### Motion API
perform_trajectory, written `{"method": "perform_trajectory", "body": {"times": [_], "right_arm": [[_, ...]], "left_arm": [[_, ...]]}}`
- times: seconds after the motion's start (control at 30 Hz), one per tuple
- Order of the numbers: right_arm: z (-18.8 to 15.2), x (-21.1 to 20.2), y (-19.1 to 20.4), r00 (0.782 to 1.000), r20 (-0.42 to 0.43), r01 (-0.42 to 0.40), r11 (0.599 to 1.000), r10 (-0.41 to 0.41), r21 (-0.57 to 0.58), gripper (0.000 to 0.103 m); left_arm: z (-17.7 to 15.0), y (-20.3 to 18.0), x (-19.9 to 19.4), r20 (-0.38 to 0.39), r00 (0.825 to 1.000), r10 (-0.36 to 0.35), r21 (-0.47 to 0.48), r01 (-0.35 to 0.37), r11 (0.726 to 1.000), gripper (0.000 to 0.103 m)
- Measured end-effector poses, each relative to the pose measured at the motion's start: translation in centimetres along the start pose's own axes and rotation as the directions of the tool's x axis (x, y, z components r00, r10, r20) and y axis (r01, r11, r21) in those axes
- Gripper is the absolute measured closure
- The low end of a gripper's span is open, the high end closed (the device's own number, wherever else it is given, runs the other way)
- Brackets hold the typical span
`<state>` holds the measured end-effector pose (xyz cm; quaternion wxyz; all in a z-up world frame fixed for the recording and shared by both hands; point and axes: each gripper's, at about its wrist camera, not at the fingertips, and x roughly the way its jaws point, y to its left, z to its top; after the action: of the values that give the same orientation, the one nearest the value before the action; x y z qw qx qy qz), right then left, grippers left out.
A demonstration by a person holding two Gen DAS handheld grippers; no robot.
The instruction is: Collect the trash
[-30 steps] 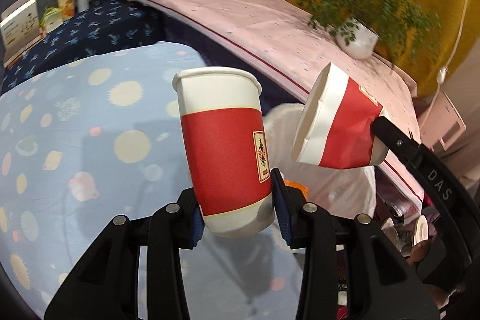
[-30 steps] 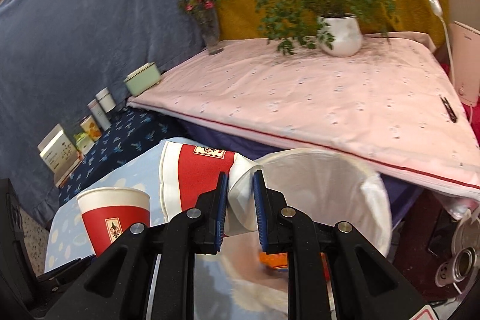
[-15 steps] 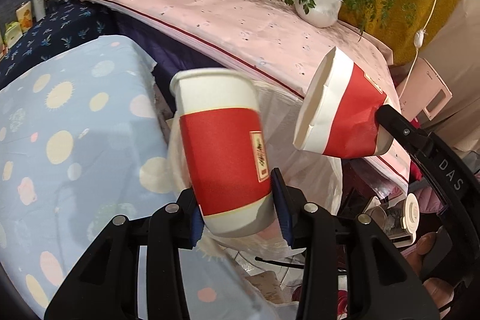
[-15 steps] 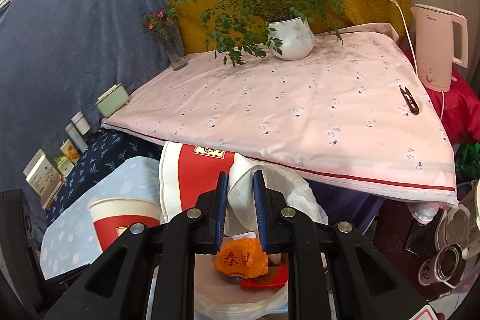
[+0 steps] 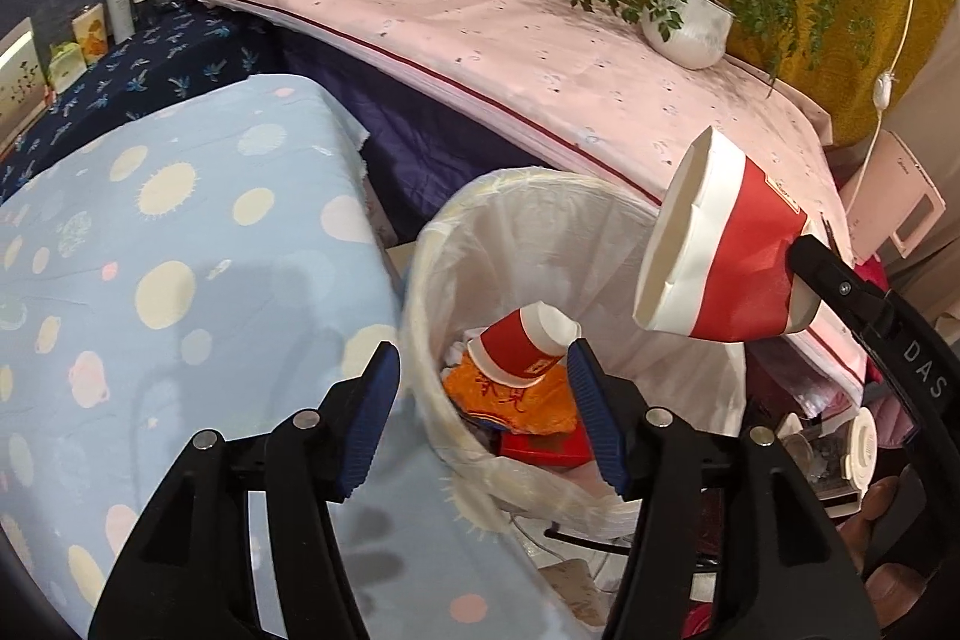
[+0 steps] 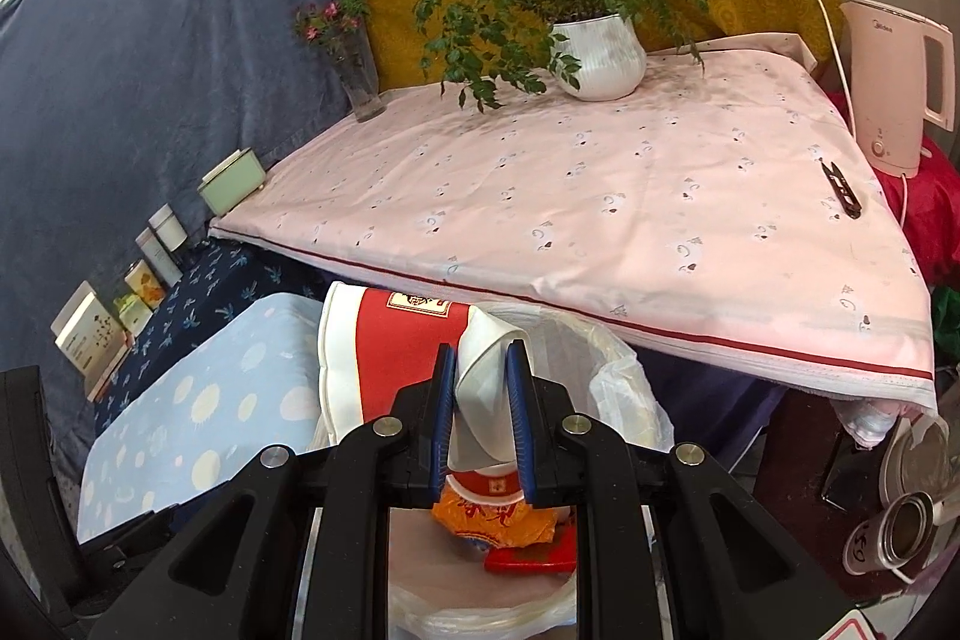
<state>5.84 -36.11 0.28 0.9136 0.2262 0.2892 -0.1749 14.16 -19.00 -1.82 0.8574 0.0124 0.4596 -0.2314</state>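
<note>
Now the left tongs (image 5: 483, 400) stand spread wide with nothing between them, poised over the white-lined trash bin (image 5: 540, 214) just beside the corner of the blue dotted bench (image 5: 180, 250). One red paper cup (image 5: 522, 349) lies tilted inside the bin on an orange wrapper (image 5: 510, 406). The right tongs (image 6: 483, 418) are clamped on the crushed base of a second red cup (image 6: 396, 340), held sideways above the bin's far rim, its mouth towards the blue bench.

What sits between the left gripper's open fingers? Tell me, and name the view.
Left wrist view: between the left gripper's fingers lie a red paper cup and an orange wrapper, down in the lined bin.
</note>
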Motion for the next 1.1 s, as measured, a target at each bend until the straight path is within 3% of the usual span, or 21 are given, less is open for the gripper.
{"method": "perform_trajectory", "body": {"times": [0.43, 0.87, 0.97, 1.1], "right_arm": [[-0.8, 2.0, 2.1, 0.999, -0.049, -0.019, 0.998, 0.016, -0.053, 0.083], [-1.8, 0.4, 4.1, 0.996, -0.089, -0.044, 0.986, 0.030, -0.162, 0.054], [-2.5, -0.3, 4.7, 0.994, -0.105, -0.057, 0.976, 0.035, -0.209, 0.045], [-3.8, -1.2, 5.0, 0.991, -0.131, -0.065, 0.964, 0.032, -0.257, 0.039]], "left_arm": [[-0.7, 3.3, -1.0, 0.047, 0.991, 0.128, -0.023, -0.127, 0.992, 0.048], [-1.7, 5.0, -1.8, 0.051, 0.979, 0.199, -0.048, -0.197, 0.979, 0.047], [-2.2, 5.2, -2.3, 0.055, 0.974, 0.219, -0.051, -0.217, 0.975, 0.037], [-3.0, 5.3, -3.1, 0.065, 0.968, 0.241, -0.042, -0.239, 0.970, 0.034]]}}
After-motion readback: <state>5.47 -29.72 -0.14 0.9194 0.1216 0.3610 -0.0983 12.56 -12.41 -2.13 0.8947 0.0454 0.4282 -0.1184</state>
